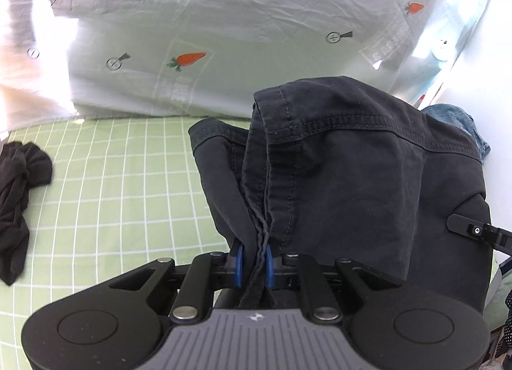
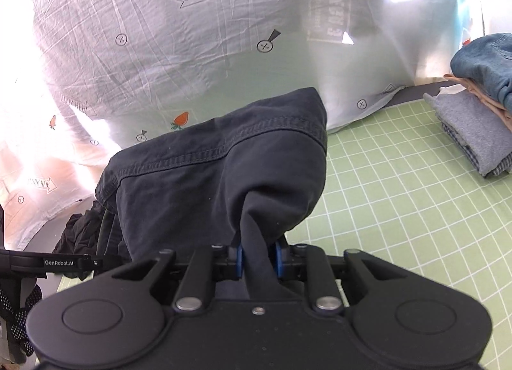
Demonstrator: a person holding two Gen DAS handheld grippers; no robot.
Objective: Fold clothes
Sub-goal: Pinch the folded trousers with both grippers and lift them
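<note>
A dark navy garment with stitched hems [image 1: 352,171] hangs bunched between both grippers, above the green checked sheet [image 1: 112,184]. My left gripper [image 1: 255,259] is shut on a seamed edge of it, the cloth pinched between the blue pads. My right gripper [image 2: 258,258] is shut on another fold of the same garment [image 2: 208,178]. The garment hides most of what lies ahead of each gripper. The right gripper's body shows at the right edge of the left wrist view [image 1: 473,229], and the left gripper's body shows at the left of the right wrist view [image 2: 48,262].
A crumpled black garment [image 1: 19,203] lies on the sheet at the left. A stack of folded clothes, grey below [image 2: 470,133] and blue denim on top [image 2: 486,62], sits at the right. A white printed cloth backdrop [image 1: 224,18] hangs behind the bed.
</note>
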